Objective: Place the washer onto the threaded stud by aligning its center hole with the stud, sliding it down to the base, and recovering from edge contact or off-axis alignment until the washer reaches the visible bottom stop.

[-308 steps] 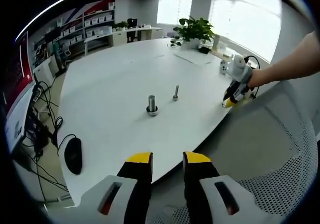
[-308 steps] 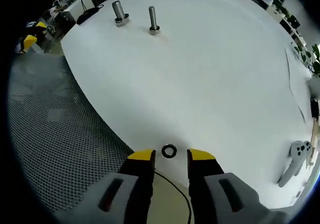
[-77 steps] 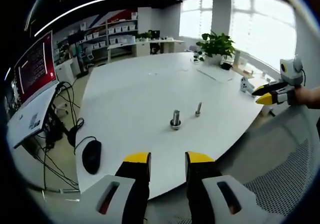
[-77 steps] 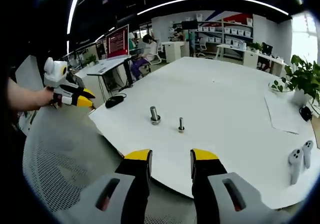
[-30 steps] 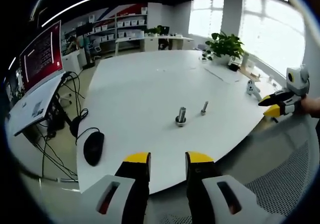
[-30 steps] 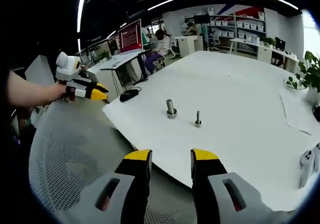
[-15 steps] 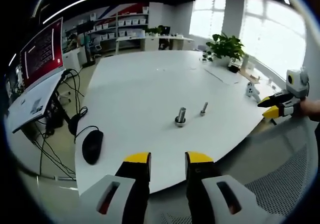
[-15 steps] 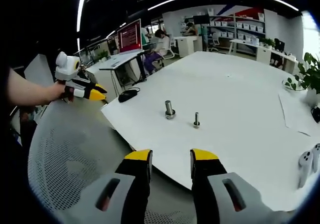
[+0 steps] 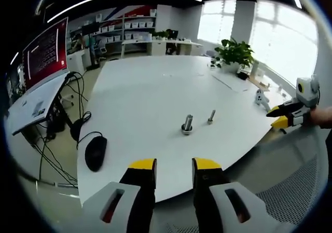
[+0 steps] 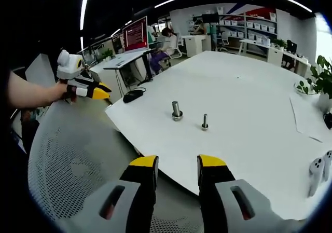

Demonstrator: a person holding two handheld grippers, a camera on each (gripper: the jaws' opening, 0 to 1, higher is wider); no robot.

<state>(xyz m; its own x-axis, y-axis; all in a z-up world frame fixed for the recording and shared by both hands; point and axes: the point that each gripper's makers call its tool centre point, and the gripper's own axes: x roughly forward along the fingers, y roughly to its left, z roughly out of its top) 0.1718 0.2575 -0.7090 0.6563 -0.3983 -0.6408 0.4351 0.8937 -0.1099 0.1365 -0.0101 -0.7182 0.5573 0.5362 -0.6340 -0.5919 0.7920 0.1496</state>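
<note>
Your left gripper (image 9: pixel 174 164) and right gripper (image 10: pixel 178 162) both hang off the near edge of the white table (image 9: pixel 145 95), jaws a narrow gap apart, nothing between them. Thick stud (image 9: pixel 187 124) has a dark ring at its base, likely the washer, too small to confirm. Thin stud (image 9: pixel 211 117) stands just beside it. Nothing stands between you and the studs. Black mouse (image 9: pixel 95 153) sits near the table's edge, controller (image 10: pixel 316 175) at the far side, potted plant (image 9: pixel 234 51) by the windows. Mesh chair back (image 10: pixel 72 160) is below the right gripper. Red monitor (image 9: pixel 46 51) and shelves stand behind.
</note>
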